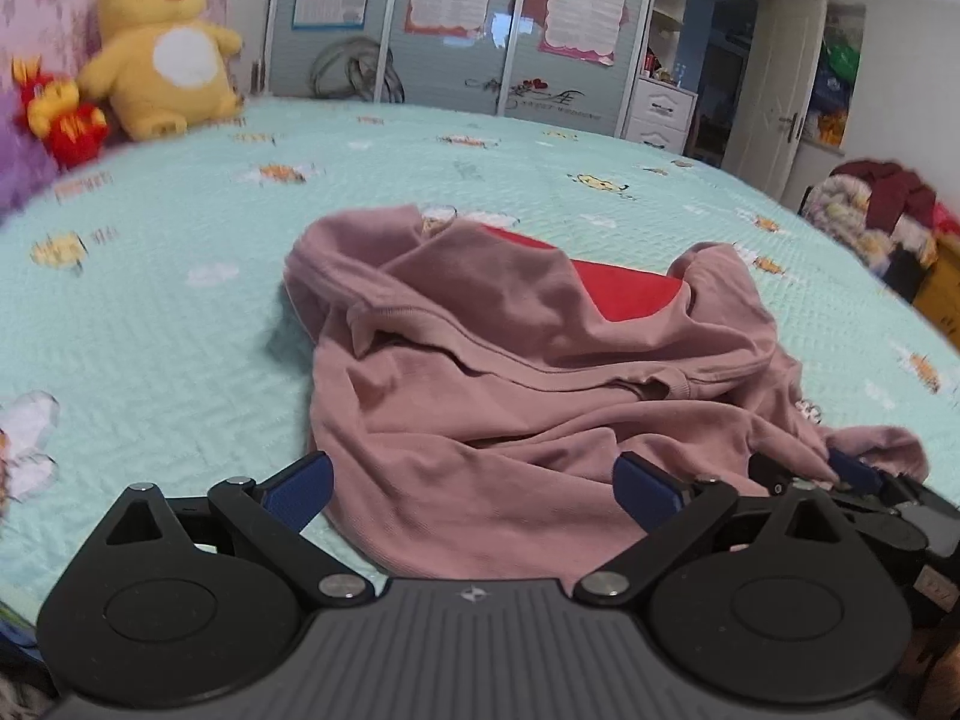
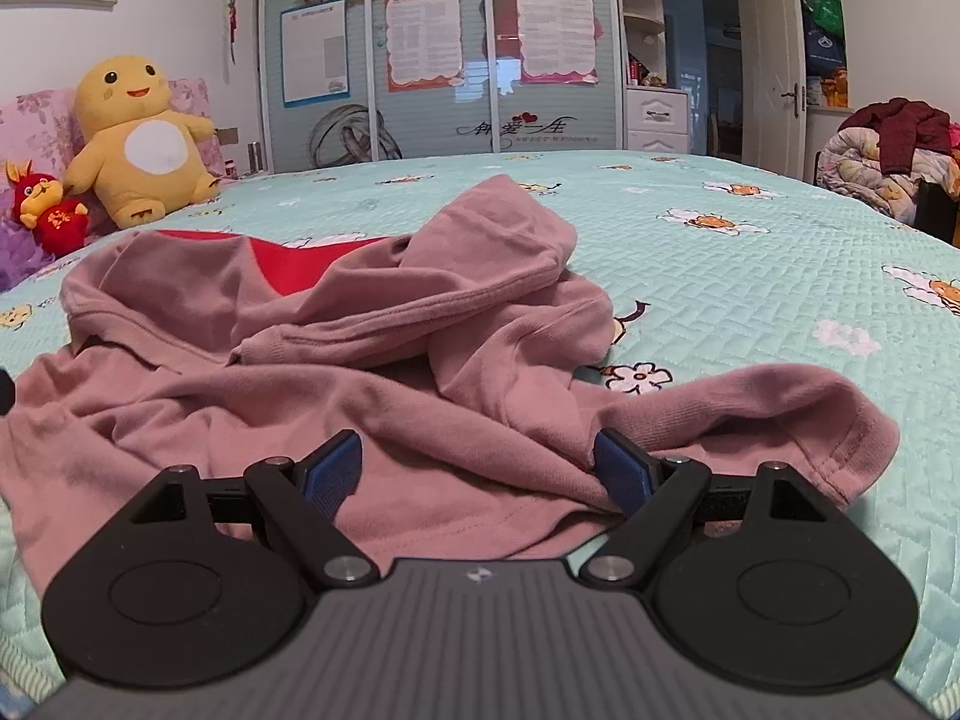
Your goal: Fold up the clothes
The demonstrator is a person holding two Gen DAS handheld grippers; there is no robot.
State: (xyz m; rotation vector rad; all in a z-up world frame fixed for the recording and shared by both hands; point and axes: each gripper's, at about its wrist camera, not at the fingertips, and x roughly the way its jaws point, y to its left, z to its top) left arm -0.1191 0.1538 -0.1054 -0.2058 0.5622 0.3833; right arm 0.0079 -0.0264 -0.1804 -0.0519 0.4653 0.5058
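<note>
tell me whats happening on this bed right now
A person holds a gripper in each hand over a crumpled pink top on the teal bedspread. The left gripper and right gripper both stand open at its near edge, gripping nothing. A red garment lies behind the top. No fold is made yet.

A yellow plush toy [image 2: 135, 141] and small red plush [image 2: 45, 213] sit beside the poster-covered wardrobe [image 2: 432, 60].

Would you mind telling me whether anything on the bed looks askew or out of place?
Yes: the dusty-pink cotton top lies crumpled on the pale-green quilted bedspread, its sleeves bunched and overlapping instead of spread flat. A red garment peeks out from beneath its far edge.
</note>
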